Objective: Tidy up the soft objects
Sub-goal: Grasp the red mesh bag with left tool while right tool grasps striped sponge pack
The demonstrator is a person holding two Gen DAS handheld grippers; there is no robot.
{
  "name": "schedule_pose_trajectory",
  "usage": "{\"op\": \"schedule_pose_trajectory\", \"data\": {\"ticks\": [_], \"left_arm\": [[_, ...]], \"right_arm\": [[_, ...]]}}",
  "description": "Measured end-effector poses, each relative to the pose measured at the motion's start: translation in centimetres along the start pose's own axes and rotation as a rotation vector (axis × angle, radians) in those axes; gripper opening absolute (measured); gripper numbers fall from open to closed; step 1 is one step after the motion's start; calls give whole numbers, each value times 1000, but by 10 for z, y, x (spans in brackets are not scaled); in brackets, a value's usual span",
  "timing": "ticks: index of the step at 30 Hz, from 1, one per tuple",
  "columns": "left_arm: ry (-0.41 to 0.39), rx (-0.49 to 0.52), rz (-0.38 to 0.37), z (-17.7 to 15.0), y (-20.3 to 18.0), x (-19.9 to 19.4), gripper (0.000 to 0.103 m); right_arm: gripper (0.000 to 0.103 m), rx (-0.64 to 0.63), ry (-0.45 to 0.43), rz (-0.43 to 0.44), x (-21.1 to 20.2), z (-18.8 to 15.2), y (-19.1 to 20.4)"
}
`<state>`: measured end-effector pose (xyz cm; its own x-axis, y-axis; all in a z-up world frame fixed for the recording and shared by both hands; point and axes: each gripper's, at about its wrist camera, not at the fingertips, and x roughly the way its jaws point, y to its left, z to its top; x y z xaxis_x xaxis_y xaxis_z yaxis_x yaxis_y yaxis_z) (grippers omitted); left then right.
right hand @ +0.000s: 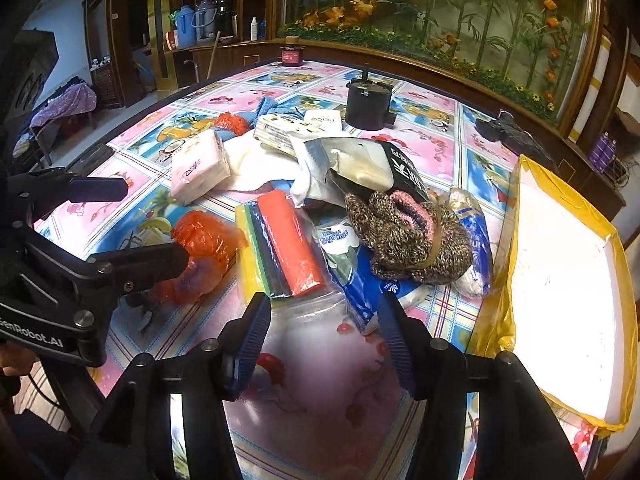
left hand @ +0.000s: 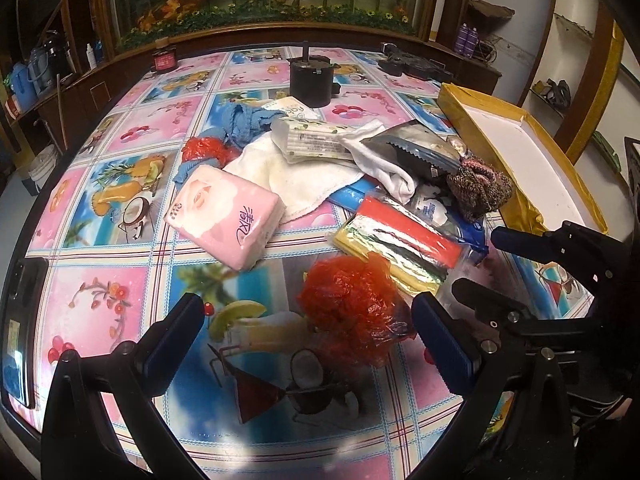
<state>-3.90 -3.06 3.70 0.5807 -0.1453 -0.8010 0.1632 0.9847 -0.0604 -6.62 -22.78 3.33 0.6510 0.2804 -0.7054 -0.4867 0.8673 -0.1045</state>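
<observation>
In the left wrist view, the left gripper (left hand: 308, 328) stands wide open low in the frame, its fingers either side of a crumpled red plastic bag (left hand: 352, 304) lying on the counter (left hand: 120, 280), without pressing it. In the right wrist view, the right gripper (right hand: 324, 340) is also open with nothing between its fingers, just below a clear pack of coloured bag rolls (right hand: 280, 248). A knitted brown bundle (right hand: 408, 236) lies at centre right, a pink tissue pack (right hand: 200, 168) at upper left, and a yellow-edged white box (right hand: 560, 280) at the right edge.
</observation>
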Motion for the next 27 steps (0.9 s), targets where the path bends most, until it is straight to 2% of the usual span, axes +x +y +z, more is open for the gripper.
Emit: {"op": "schedule_pose_trajectory", "data": {"ticks": [4, 6, 8, 9, 10, 12, 13, 18, 27], "left_arm": [[15, -1, -15, 1, -4, 12, 101], [49, 5, -4, 1, -7, 22, 90], [74, 13, -12, -3, -10, 30, 69], [48, 25, 22, -4, -12, 30, 66], [38, 41, 54, -5, -14, 30, 57], [26, 28, 33, -5, -11, 26, 31], [29, 14, 20, -6, -7, 24, 25], [22, -27, -44, -9, 10, 15, 25], [-47, -48, -54, -6, 27, -5, 25]], "right_arm": [[55, 15, 2, 6, -1, -2, -6], [56, 16, 5, -14, -1, -3, -8], [56, 30, 2, -2, -3, -3, -11], [57, 34, 0, -1, -5, -3, -13], [59, 33, -3, -7, -6, -3, -14], [63, 30, -6, -16, -9, -5, -15], [63, 31, -6, -14, -10, -6, -17], [62, 57, 14, 53, -11, -10, -24], [62, 9, -7, 121, -19, 3, -12]]}}
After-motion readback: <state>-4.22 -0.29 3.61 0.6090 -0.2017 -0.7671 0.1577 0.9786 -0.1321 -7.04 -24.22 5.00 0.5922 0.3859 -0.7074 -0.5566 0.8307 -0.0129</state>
